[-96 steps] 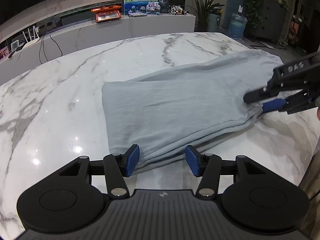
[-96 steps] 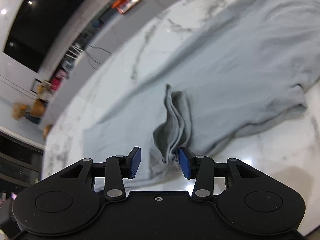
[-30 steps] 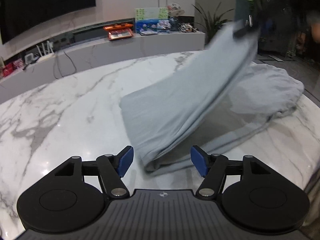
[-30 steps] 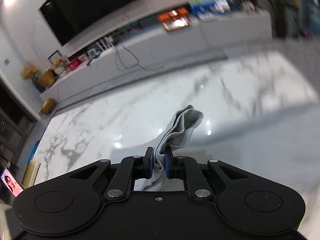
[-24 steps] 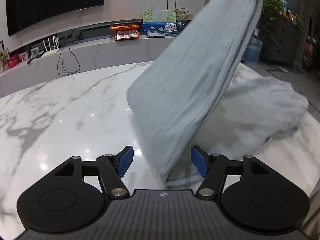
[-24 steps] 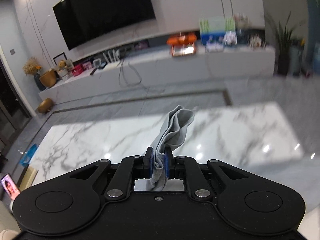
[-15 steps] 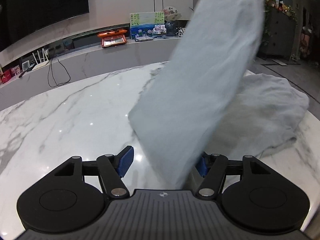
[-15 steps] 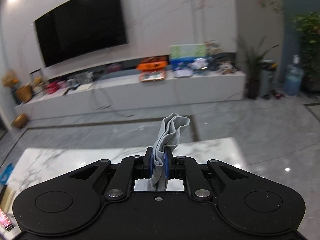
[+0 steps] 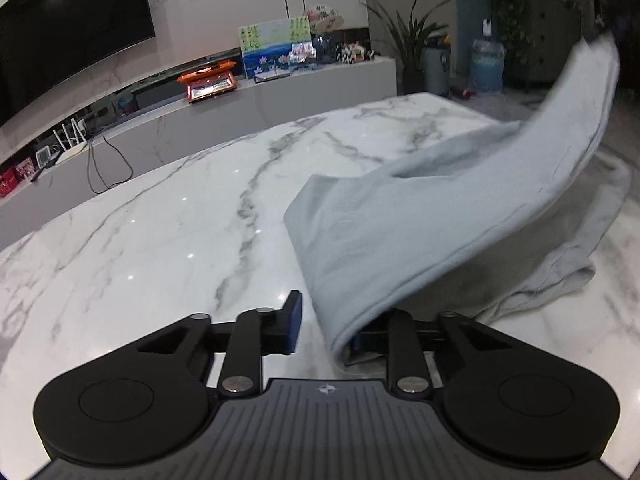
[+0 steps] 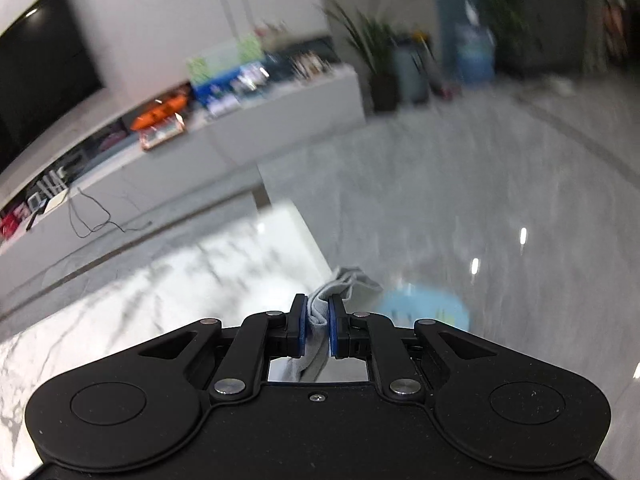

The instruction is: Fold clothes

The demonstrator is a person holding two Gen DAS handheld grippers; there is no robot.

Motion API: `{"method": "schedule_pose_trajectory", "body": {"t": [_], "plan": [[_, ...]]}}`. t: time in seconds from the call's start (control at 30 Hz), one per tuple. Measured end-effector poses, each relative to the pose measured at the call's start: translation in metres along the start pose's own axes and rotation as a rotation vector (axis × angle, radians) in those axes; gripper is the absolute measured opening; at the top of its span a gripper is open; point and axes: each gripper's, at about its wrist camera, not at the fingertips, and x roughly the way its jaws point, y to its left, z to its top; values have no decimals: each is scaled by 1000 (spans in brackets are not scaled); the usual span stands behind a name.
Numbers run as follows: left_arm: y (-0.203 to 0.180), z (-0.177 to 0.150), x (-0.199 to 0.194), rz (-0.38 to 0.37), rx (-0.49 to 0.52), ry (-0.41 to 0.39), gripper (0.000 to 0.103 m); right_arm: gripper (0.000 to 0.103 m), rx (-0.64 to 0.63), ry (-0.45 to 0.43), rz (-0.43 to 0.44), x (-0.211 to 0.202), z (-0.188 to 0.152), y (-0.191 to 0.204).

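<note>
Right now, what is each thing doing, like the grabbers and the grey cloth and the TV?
Left gripper: jaws closing, cloth's near corner between them.
Right gripper: shut on a bunched cloth edge.
Grey cloth: partly lifted, far corner held up, the rest on the marble table.
TV: screen dark.

A white marble counter [image 9: 168, 232] with grey veins is seen. Beyond its far edge a long low cabinet [image 9: 320, 88] is set against the wall, on which an orange scale [image 9: 208, 82], a painted picture [image 9: 276, 46] and white routers [image 9: 72, 136] are placed. A dark screen [image 9: 72, 32] is mounted above. A potted plant [image 9: 408, 44] and a water bottle [image 9: 486, 66] are stood past the far right corner.
</note>
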Motion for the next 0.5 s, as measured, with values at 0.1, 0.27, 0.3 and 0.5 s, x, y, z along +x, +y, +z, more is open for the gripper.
{"method": "schedule_pose_trajectory", "body": {"t": [0.1, 0.27, 0.3, 0.5], "plan": [[7, -2, 1, 34, 27, 19, 16, 9, 92, 67, 24, 31, -35, -31], [41, -18, -9, 93, 21, 68, 16, 9, 138, 166, 85, 44, -80, -29], [49, -22, -13, 105, 17, 77, 15, 9, 150, 207, 101, 46, -92, -25], [99, -56, -41, 148, -13, 124, 15, 9, 181, 343, 203, 48, -127, 18]]}}
